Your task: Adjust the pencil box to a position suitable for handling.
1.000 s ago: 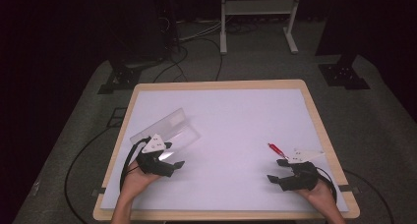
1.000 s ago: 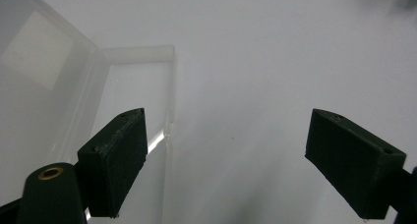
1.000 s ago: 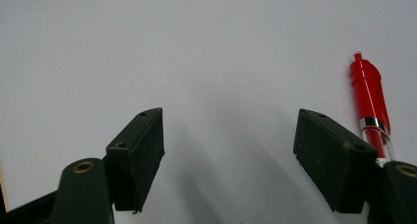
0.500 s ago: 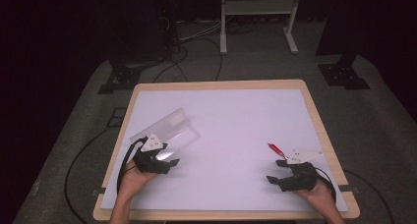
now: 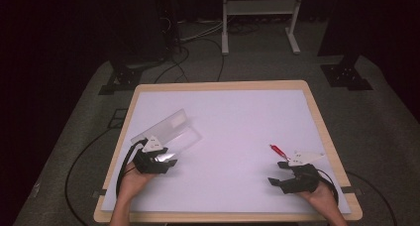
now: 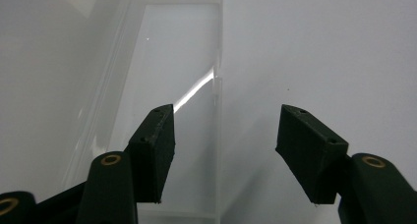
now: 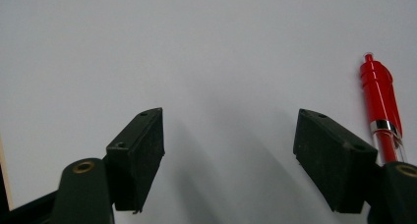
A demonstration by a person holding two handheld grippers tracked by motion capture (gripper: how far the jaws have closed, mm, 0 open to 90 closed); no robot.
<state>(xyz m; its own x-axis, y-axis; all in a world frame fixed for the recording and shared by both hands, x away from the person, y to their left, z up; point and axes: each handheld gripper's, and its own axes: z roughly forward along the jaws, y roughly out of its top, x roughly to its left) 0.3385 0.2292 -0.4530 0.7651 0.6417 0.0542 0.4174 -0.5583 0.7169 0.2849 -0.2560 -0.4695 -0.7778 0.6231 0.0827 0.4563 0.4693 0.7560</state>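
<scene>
The left gripper [image 6: 223, 135] stands open, one jaw over the near end of a clear plastic box [image 6: 167, 81]. The right gripper [image 7: 228, 145] gapes empty on the white bench [image 5: 247, 117]; a red pen [image 7: 381, 108] lies just beside its right jaw.

The pale, matt white bench [image 5: 237, 132] top looks smooth and even, framed by a light wood rim with a dull finish. On it lies a clear, glossy plastic rectangular box [image 6: 182, 86], its walls catching a bright streak of light along one edge. The slim red plastic pen [image 7: 381, 106] is shiny, with a clear tip and a polished metal band around its barrel. The left gripper [image 6: 223, 145] has matt black plastic fingers [image 6: 155, 150] with a faintly grainy surface and brass-coloured metal inserts at the joints; the right gripper [image 7: 228, 155] looks the same. The floor around the bench is rough grey carpet [image 5: 376, 117].
</scene>
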